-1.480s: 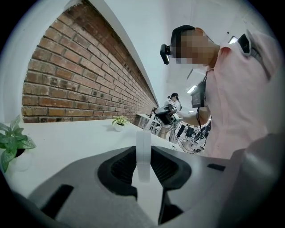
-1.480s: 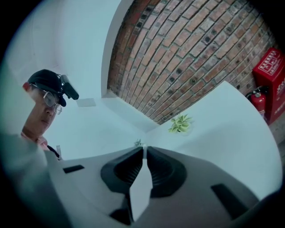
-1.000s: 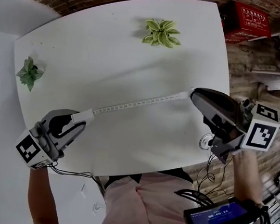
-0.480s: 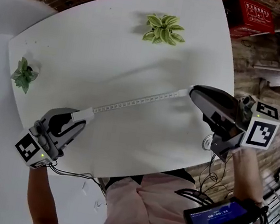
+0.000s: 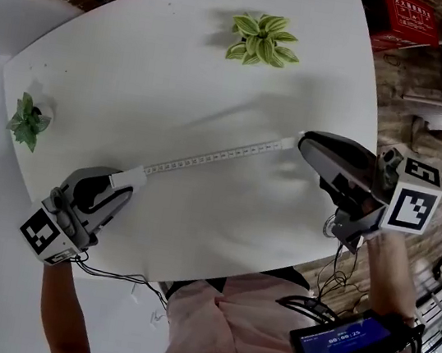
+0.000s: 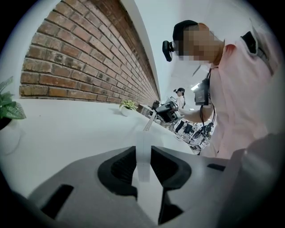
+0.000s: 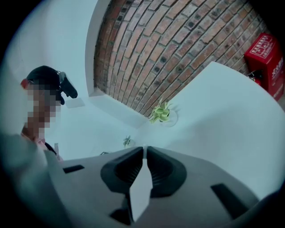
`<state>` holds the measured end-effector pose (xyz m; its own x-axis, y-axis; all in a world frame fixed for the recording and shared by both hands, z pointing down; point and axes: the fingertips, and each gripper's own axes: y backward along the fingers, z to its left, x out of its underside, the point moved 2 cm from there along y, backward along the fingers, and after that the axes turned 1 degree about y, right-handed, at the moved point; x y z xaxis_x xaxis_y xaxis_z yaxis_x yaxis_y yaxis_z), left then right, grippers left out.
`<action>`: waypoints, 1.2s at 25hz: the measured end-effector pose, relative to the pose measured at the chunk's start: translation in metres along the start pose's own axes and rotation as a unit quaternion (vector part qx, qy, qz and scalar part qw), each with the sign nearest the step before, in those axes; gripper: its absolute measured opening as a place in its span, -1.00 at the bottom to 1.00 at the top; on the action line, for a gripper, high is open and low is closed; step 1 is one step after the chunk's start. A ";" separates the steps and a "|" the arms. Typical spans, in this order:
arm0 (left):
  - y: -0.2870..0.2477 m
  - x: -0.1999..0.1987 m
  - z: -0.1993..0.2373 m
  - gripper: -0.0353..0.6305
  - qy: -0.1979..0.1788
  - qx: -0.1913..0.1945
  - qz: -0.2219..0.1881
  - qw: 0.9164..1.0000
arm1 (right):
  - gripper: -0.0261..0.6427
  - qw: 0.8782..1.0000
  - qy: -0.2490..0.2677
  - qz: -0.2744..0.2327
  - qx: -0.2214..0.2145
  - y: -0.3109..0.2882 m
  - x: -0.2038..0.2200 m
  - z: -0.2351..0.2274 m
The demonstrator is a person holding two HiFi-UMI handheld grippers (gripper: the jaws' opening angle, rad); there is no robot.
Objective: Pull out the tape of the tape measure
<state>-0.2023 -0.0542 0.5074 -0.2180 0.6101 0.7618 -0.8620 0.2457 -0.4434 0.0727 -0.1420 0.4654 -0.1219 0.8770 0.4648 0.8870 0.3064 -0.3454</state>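
A white tape (image 5: 211, 158) runs taut over the white table (image 5: 179, 73) between my two grippers. My left gripper (image 5: 124, 185), near the table's front left, is shut on the white tape measure case (image 5: 133, 177). In the left gripper view the case (image 6: 143, 164) sits between the dark pads and the tape (image 6: 149, 122) leads away to the right gripper (image 6: 167, 111). My right gripper (image 5: 303, 143), by the table's right edge, is shut on the tape's end. In the right gripper view the jaws of my right gripper (image 7: 144, 153) stand almost together on a thin white strip.
A green potted plant (image 5: 263, 41) stands at the table's far side and a smaller plant (image 5: 24, 119) at its left edge. A red box (image 5: 412, 17) sits on the floor beyond the far right corner. A brick wall runs behind the table.
Both grippers have sunk a little toward the table. The tape stays stretched at about the same length, and neither grip has changed.
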 end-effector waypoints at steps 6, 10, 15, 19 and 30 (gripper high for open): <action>-0.004 0.002 0.008 -0.58 0.000 -0.013 0.031 0.999 | -0.81 1.000 -0.005 -0.001 0.000 -0.006 0.004 -0.008; -0.005 0.000 0.012 -0.58 0.019 -0.021 0.036 0.999 | -0.81 1.000 -0.008 -0.001 0.001 -0.010 0.005 -0.011; -0.007 0.000 0.025 -0.55 -0.011 -0.049 0.047 0.998 | -0.81 1.000 -0.008 0.001 0.002 -0.014 0.006 -0.014; -0.006 0.001 0.029 -0.54 -0.008 -0.061 0.053 0.997 | -0.81 1.000 -0.008 0.005 0.002 -0.019 0.009 -0.014; 0.009 -0.007 0.059 -0.50 0.115 -0.173 -0.007 0.978 | -0.81 1.000 -0.013 0.020 0.000 -0.029 0.018 -0.014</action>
<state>-0.2356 -0.1009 0.5261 -0.0630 0.7485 0.6602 -0.6497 0.4714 -0.5964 0.0513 -0.1397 0.4951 -0.0980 0.8982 0.4285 0.8917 0.2705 -0.3630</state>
